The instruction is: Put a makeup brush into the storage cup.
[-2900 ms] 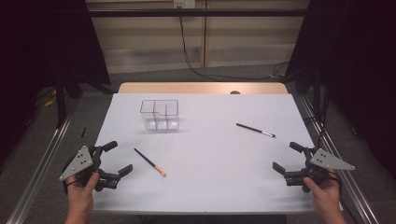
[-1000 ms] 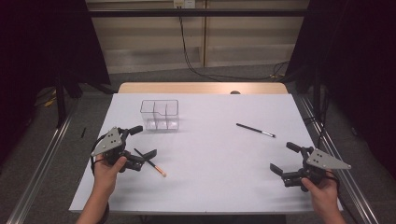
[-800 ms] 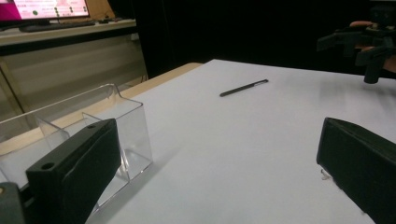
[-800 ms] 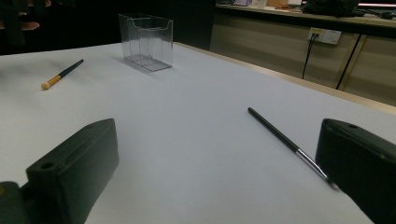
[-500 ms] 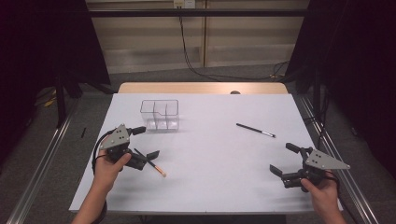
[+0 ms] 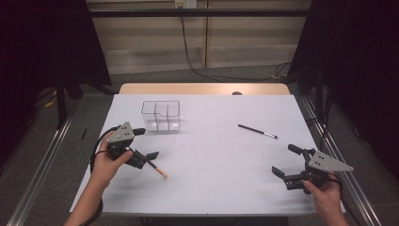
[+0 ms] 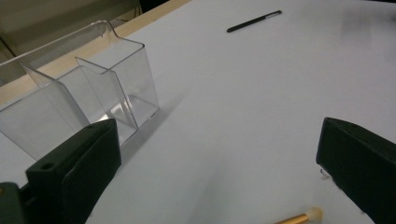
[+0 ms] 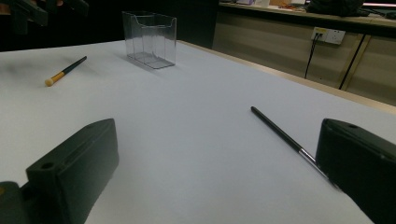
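The high view looks forward and down from above the person's side. The left gripper view rides low between its jaws, close behind the clear organizer (image 7: 79, 100), facing the far black pen (image 7: 254, 21). The right gripper view skims the table toward that organizer (image 8: 149, 39), sharing the pen (image 8: 287, 137).

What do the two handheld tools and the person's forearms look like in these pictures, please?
Both the left tool and the right tool are black, each with two blocky black jaws and a grey three-cornered plate on top. A black cable loops from the left tool along the forearm. The forearms show no sleeves.
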The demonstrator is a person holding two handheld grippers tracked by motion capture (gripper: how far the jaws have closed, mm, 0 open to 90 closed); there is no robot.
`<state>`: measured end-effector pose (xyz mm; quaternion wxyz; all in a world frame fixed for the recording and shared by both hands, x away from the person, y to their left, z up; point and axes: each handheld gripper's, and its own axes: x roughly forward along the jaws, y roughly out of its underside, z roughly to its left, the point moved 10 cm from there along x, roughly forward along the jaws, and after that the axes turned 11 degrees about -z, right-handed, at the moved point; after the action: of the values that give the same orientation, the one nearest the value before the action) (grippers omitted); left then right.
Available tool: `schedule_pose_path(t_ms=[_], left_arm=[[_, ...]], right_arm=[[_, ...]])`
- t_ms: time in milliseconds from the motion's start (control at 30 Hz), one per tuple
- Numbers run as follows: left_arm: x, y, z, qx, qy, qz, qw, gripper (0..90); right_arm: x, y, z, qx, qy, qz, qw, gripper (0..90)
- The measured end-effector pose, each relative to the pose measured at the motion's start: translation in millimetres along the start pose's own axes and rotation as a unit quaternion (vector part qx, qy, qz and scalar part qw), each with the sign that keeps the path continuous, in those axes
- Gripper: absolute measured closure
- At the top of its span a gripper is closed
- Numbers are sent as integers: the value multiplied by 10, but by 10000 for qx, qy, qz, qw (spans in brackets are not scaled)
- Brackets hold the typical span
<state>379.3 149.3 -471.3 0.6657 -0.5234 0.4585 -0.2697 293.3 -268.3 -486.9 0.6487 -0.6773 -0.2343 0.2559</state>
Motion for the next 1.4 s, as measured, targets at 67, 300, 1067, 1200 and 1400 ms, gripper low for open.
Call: schedule_pose_path(t_ms=[67,300,1067,1200,1400], left_arm=[[-1,14,8,2,9,106,9999,0],[9,57,14,56,109,555,9984,0],[102,197,-20,210,586,1918,9795,0],[125,236,-22,267,683,2094,9751,0],[155,288,-49,260,823,2374,9676,0]], right_arm=[[-1,0,-2,7,-3,-3,10000,0],[-4,-10,-8,29,23,-36,10000,0],[0,-8,-3,29,0,-36,10000,0],[-1,-6,-2,43,-9,-37,10000,0],[-7,-4,-3,70,-1,-27,10000,0]])
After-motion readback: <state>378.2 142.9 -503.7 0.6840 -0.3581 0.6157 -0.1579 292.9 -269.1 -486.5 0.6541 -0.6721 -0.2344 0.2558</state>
